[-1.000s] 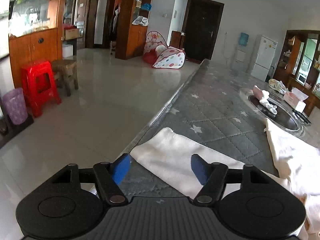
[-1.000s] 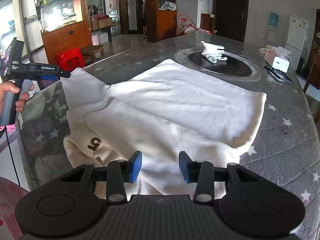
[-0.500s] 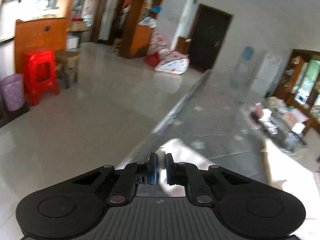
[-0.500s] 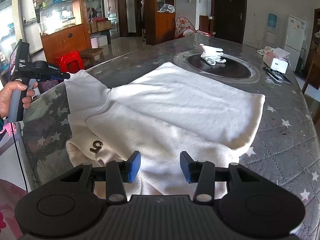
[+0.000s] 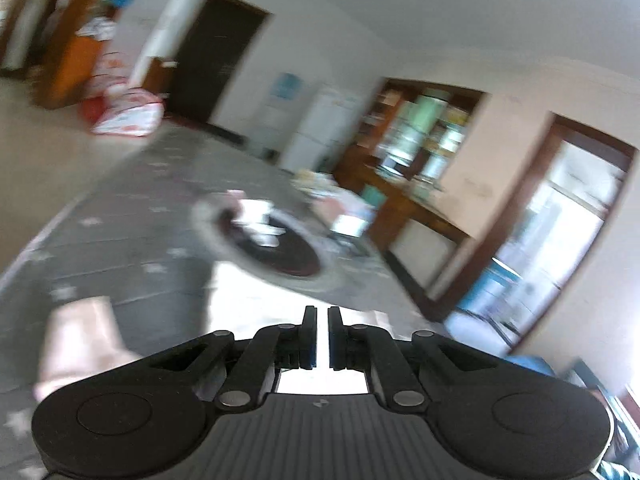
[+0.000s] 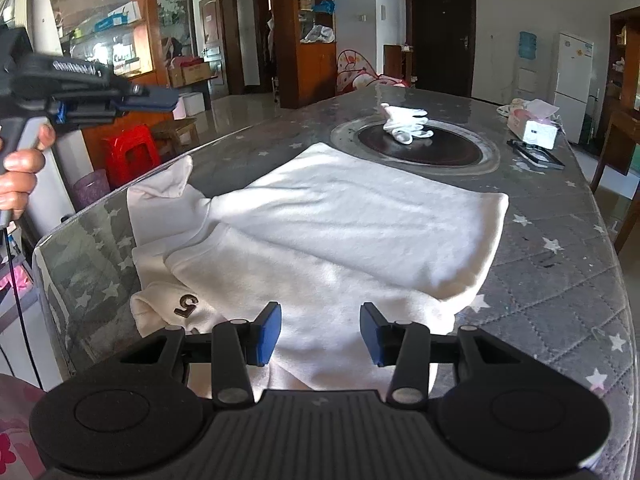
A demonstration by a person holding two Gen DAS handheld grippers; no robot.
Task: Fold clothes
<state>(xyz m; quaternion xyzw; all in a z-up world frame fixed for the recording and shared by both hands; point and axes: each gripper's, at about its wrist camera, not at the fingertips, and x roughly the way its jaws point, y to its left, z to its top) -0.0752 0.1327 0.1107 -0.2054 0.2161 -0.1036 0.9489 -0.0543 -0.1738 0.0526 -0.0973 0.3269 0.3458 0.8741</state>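
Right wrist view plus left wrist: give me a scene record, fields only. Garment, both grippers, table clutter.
garment: white sweatshirt lying on the table, layers overlapping, one sleeve out to the left
marking: dark 5 patch at the near-left edge
right gripper: open, over the garment's near edge, gripping nothing
left gripper: jaws nearly together, raised off the table, no cloth seen in it; its own view is blurred
clutter: white gloves on dark round disc; tissue box far right
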